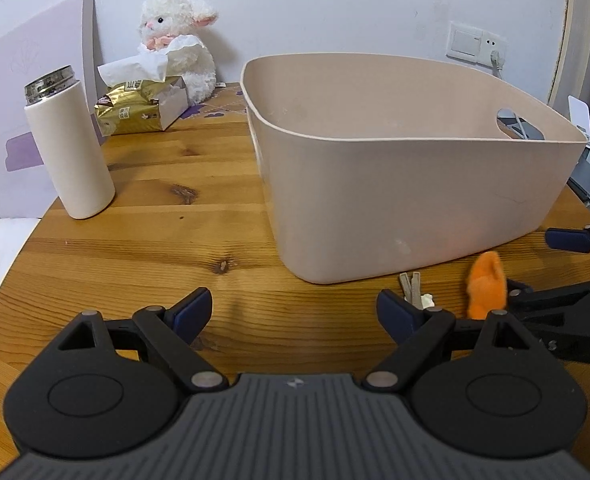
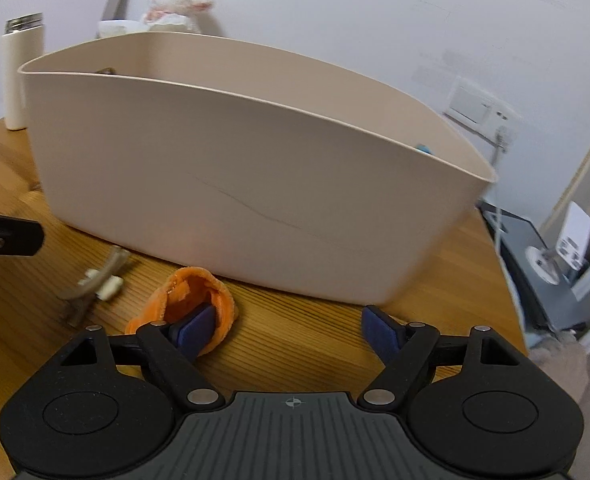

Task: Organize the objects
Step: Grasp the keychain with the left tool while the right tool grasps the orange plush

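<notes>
A large beige plastic bin (image 1: 395, 200) (image 2: 215, 180) stands on the round wooden table (image 1: 155, 248). In front of the bin lie a bunch of keys (image 1: 413, 288) (image 2: 95, 280) and a crumpled orange fleece piece (image 1: 487, 284) (image 2: 191, 292). My left gripper (image 1: 295, 312) is open low over bare wood, with the keys just beyond its right fingertip. My right gripper (image 2: 291, 328) (image 1: 543, 264) is open too. Its left finger overlaps the orange piece, and nothing lies between its fingers. The bin's floor is hidden.
A white thermos (image 1: 71, 148) (image 2: 19, 76) stands at the left. Behind it are a gold tissue pack (image 1: 135, 108) and a white plush lamb (image 1: 183, 40) against the wall. A wall socket (image 1: 475, 44) sits at the back right. The table edge (image 2: 507, 280) drops off right of the bin.
</notes>
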Demonstrator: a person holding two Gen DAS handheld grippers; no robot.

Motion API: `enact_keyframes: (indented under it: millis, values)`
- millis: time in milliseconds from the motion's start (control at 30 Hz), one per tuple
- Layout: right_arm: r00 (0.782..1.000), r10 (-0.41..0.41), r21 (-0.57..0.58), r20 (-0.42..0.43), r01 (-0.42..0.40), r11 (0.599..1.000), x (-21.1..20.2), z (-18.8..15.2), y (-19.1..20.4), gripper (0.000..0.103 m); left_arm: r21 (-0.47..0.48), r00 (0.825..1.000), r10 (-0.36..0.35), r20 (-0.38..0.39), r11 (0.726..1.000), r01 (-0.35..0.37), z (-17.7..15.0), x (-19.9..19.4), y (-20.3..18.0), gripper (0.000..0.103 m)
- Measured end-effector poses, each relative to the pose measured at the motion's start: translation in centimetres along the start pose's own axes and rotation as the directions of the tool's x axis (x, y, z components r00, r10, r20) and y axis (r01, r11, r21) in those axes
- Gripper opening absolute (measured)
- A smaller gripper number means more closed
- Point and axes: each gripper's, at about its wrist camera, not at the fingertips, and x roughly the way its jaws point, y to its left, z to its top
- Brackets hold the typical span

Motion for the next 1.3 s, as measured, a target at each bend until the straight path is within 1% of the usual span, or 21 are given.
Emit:
enact_keyframes:
  millis: [133,167,233,333,400,467,533,600,700,833,1000,1033,1067,1100,1133,1167,1200,1233,1267,1300]
  values:
    - [0.999,0.004,0.040,0.045,-0.006,0.999,-1.6,-0.8,-1.4,0.079,-0.009,1.000,-0.019,0.024,1.000,0.019,-0.2,-0.3,-0.5,0.090]
    - [0.998,0.002,0.040,0.058,-0.005,0.999,-1.6,-0.2,-1.2,0.079,-0.012,0.999,-0.026,0.027,1.000,0.027,-0.3,-0.4,-0.7,0.090]
    - [0.997,0.000,0.046,0.082,-0.004,0.999,-2.5,-0.4,-1.6,0.080,-0.010,0.998,-0.050,0.024,0.999,0.050,-0.4,-0.4,-1.2,0.090]
    - [0.994,0.019,0.056,0.108,-0.025,0.998,-3.5,-0.4,-1.9,0.081,0.018,0.997,-0.072,0.010,0.997,0.072,-0.7,-0.1,-2.3,0.090]
    - [0.991,0.053,0.057,0.119,-0.060,0.997,-4.0,-0.4,-1.9,0.082,0.032,0.997,-0.083,0.005,0.996,0.083,-0.9,0.0,-2.8,0.090]
    - [0.991,0.085,0.056,0.103,-0.091,0.994,-3.8,-0.6,-1.8,0.083,0.042,0.995,-0.097,-0.007,0.994,0.097,-1.0,0.2,-3.2,0.090]
    - [0.992,0.097,0.047,0.080,-0.101,0.994,-2.9,-0.3,-1.2,0.081,0.045,0.994,-0.109,-0.027,0.993,0.111,-1.1,0.7,-3.3,0.089]
    - [0.992,0.105,0.039,0.066,-0.108,0.993,-2.2,-0.4,-0.9,0.081,0.057,0.995,-0.093,-0.048,0.994,0.096,-1.3,1.4,-3.5,0.088]
    - [0.986,0.158,0.061,0.051,-0.161,0.985,-1.6,-0.3,-0.9,0.079,0.038,0.990,-0.118,-0.077,0.992,0.121,-1.5,2.1,-3.1,0.081]
    - [0.979,0.197,0.088,0.052,-0.201,0.976,-1.1,0.1,-0.9,0.078,0.056,0.992,-0.111,-0.065,0.992,0.115,-1.6,2.2,-3.0,0.075]
    - [0.972,0.229,0.107,0.057,-0.234,0.966,-1.0,0.6,-1.0,0.078,0.079,0.991,-0.122,-0.050,0.989,0.126,-1.6,2.3,-2.9,0.072]
    - [0.971,0.235,0.110,0.051,-0.239,0.965,-0.8,0.6,-1.0,0.076,0.087,0.991,-0.125,-0.046,0.988,0.129,-1.6,2.3,-2.9,0.069]
    - [0.969,0.245,0.118,0.041,-0.248,0.962,-0.5,0.7,-1.1,0.075,0.097,0.991,-0.131,-0.038,0.986,0.134,-1.6,2.3,-2.9,0.063]
    - [0.967,0.253,0.129,0.025,-0.254,0.959,-0.1,0.8,-1.1,0.071,0.104,0.989,-0.144,-0.033,0.984,0.147,-1.6,2.3,-3.0,0.060]
    - [0.967,0.256,0.136,0.009,-0.254,0.957,0.3,0.9,-1.1,0.066,0.113,0.988,-0.153,-0.030,0.981,0.155,-1.6,2.3,-3.1,0.057]
    - [0.965,0.261,0.144,-0.006,-0.258,0.955,0.7,0.8,-1.1,0.062,0.122,0.986,-0.162,-0.028,0.979,0.165,-1.5,2.2,-3.1,0.052]
    - [0.964,0.265,0.149,-0.008,-0.261,0.954,1.0,0.8,-1.0,0.057,0.129,0.984,-0.174,-0.025,0.976,0.176,-1.6,2.2,-3.2,0.048]
    - [0.964,0.265,0.143,-0.007,-0.262,0.955,0.9,0.8,-0.9,0.048,0.138,0.982,-0.188,-0.024,0.972,0.190,-1.6,2.1,-3.3,0.040]
    - [0.963,0.268,0.136,-0.005,-0.265,0.955,0.8,0.9,-0.7,0.043,0.147,0.979,-0.202,-0.024,0.968,0.204,-1.6,2.1,-3.4,0.031]
    - [0.962,0.275,0.131,-0.005,-0.272,0.953,0.8,0.9,-0.5,0.036,0.153,0.976,-0.216,-0.025,0.964,0.217,-1.6,2.0,-3.5,0.026]
